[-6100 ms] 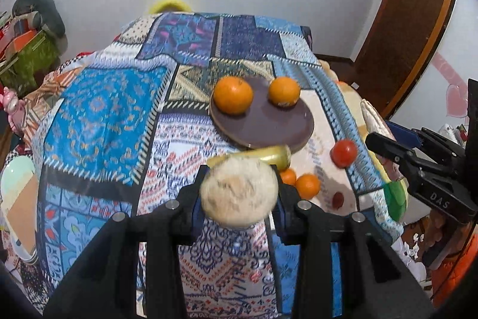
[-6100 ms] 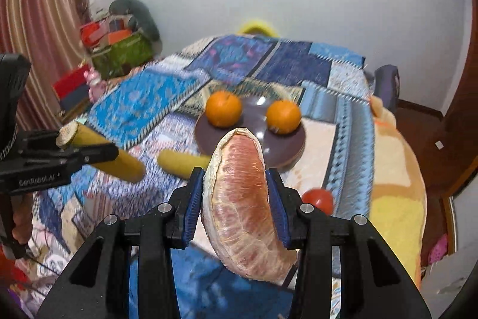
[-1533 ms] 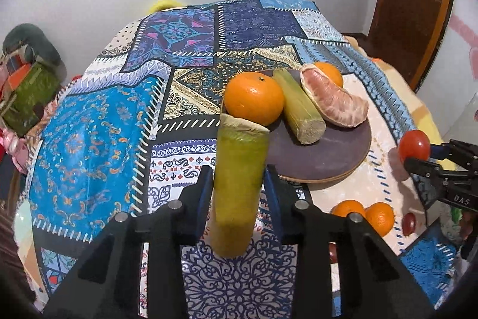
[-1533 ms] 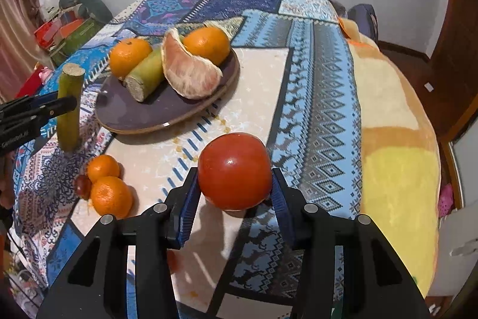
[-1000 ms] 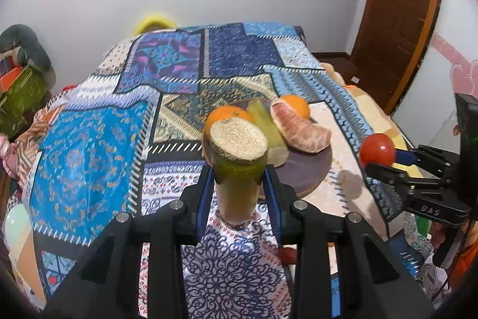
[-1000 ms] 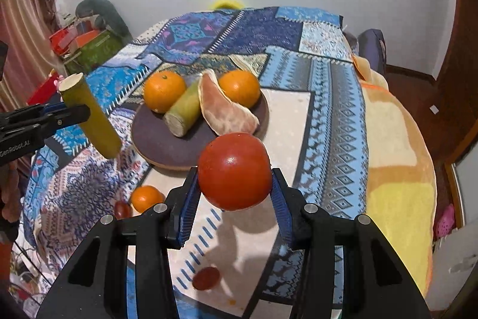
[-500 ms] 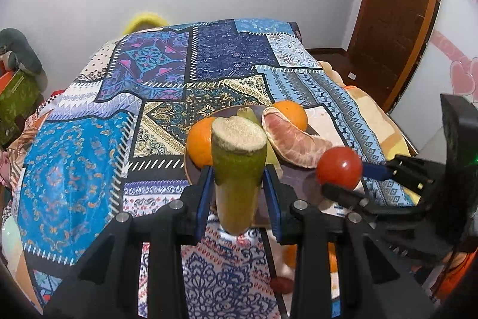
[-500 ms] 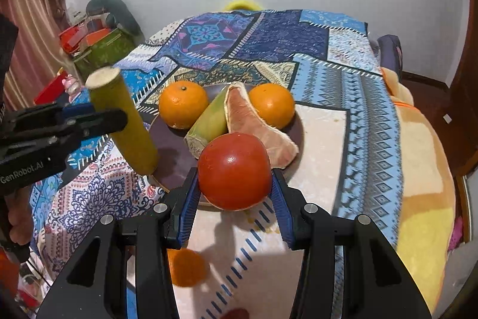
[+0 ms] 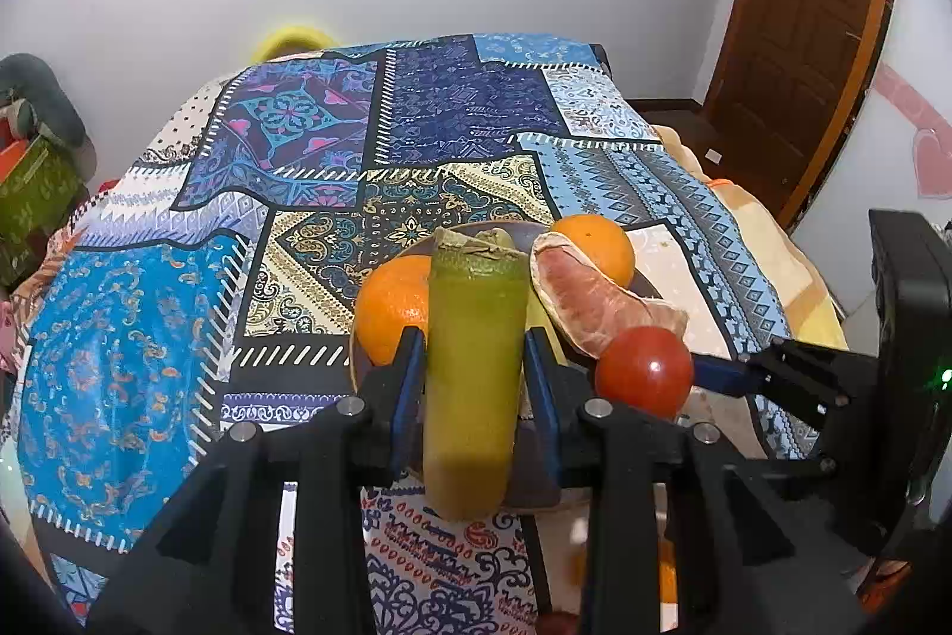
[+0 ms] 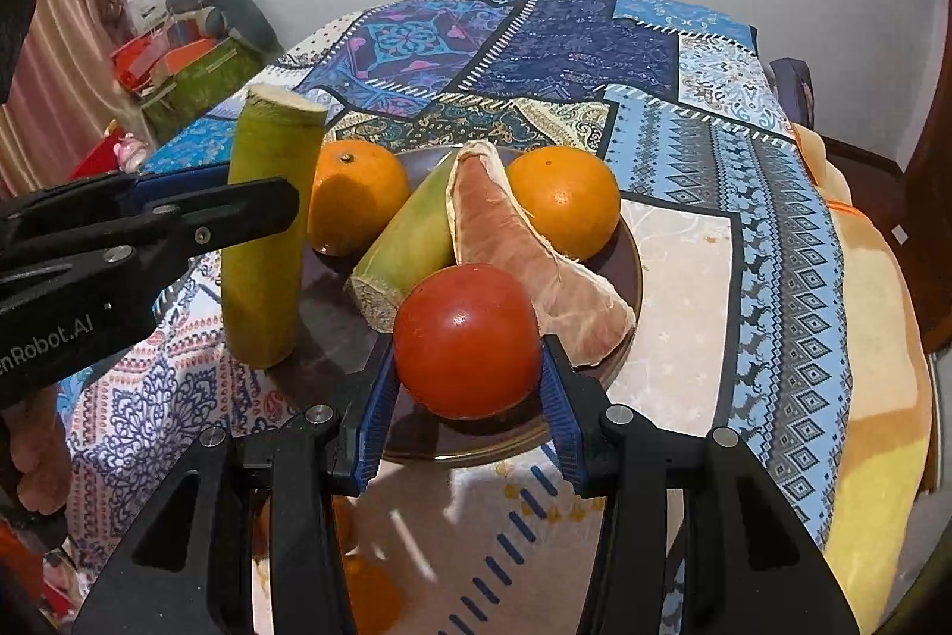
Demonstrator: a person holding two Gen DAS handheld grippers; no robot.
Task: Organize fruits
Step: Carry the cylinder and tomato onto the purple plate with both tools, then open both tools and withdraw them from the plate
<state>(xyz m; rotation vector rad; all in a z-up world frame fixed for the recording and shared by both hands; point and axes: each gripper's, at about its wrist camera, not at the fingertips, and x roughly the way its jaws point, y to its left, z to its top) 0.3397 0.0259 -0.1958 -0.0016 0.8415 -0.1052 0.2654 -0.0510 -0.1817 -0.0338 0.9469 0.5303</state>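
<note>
My left gripper (image 9: 476, 367) is shut on a green sugarcane piece (image 9: 473, 373), held upright over the near-left edge of the dark round plate (image 10: 625, 242); it also shows in the right wrist view (image 10: 265, 230). My right gripper (image 10: 467, 373) is shut on a red tomato (image 10: 467, 337), held above the plate's near rim; the tomato also shows in the left wrist view (image 9: 644, 371). On the plate lie two oranges (image 10: 357, 194) (image 10: 565, 200), a second sugarcane piece (image 10: 410, 242) and a peeled pomelo segment (image 10: 529, 248).
The plate sits on a table under a patchwork cloth (image 9: 464, 111). Small oranges (image 10: 369, 593) lie on the cloth below my right gripper. Bags and boxes (image 10: 190, 63) stand at the left. A wooden door (image 9: 815, 10) is at the right.
Both grippers have moved in over the plate with their loads. The tomato now hangs above the plate's near rim and the sugarcane piece stands closer to the left orange.
</note>
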